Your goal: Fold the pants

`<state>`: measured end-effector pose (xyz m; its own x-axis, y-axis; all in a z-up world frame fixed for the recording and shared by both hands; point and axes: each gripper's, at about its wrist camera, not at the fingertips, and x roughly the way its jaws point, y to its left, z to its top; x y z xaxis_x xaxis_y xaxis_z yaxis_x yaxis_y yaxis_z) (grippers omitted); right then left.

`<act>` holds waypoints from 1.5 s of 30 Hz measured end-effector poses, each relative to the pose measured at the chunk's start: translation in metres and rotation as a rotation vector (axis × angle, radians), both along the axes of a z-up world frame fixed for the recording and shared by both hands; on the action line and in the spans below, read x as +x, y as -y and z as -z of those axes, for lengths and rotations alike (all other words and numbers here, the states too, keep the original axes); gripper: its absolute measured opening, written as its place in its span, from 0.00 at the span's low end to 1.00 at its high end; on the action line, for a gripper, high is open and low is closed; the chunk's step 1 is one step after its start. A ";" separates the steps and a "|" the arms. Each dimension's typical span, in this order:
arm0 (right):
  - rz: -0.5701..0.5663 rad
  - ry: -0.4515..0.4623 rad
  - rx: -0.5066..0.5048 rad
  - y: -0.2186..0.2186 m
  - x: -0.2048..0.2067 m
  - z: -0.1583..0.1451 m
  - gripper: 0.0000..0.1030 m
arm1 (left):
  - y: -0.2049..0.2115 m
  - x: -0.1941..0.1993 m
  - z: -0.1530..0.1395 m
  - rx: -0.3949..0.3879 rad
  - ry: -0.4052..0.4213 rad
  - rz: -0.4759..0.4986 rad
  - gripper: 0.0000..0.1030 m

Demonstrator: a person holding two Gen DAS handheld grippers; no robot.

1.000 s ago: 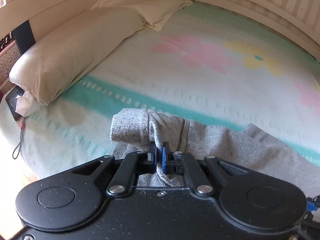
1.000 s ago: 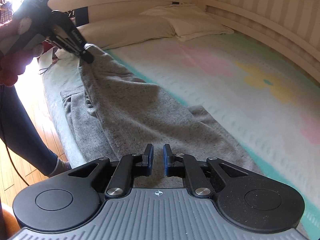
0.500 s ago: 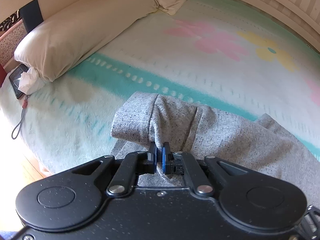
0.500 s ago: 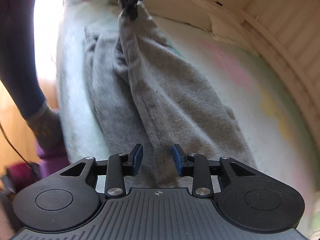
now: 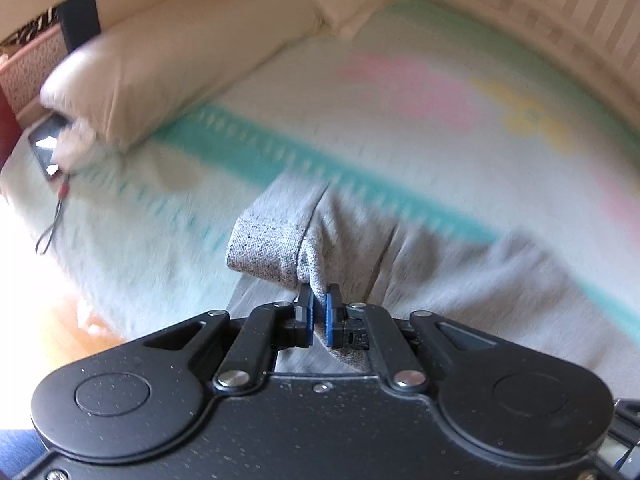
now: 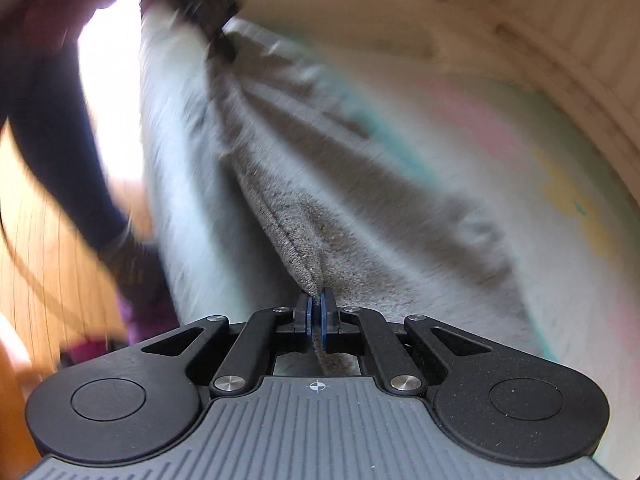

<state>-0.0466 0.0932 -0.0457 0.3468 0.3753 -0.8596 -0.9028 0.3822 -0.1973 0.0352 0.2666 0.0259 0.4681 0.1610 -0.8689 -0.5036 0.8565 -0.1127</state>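
Pants (image 5: 420, 264) drape across the bed (image 5: 400, 128), mid-frame; your left gripper (image 5: 319, 312) pinches the cuffed end, your right gripper (image 6: 316, 312) has just clamped onto a seam edge; keep both ends taut and level as you fold.

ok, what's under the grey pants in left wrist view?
The grey pants lie on the bed's blanket, whose teal stripe runs under them. Left gripper pinches the fabric. Whatever lies beneath the cloth is covered.
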 end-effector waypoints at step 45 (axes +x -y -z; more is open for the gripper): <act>0.211 0.098 -0.079 0.104 -0.006 0.020 0.21 | 0.101 0.093 0.061 0.176 -0.185 0.235 0.38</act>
<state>-0.0528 -0.0108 -0.0654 0.4933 0.2186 -0.8420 -0.7796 0.5405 -0.3164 0.1277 0.1656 -0.0355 0.3476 0.2224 -0.9109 -0.2882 0.9498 0.1219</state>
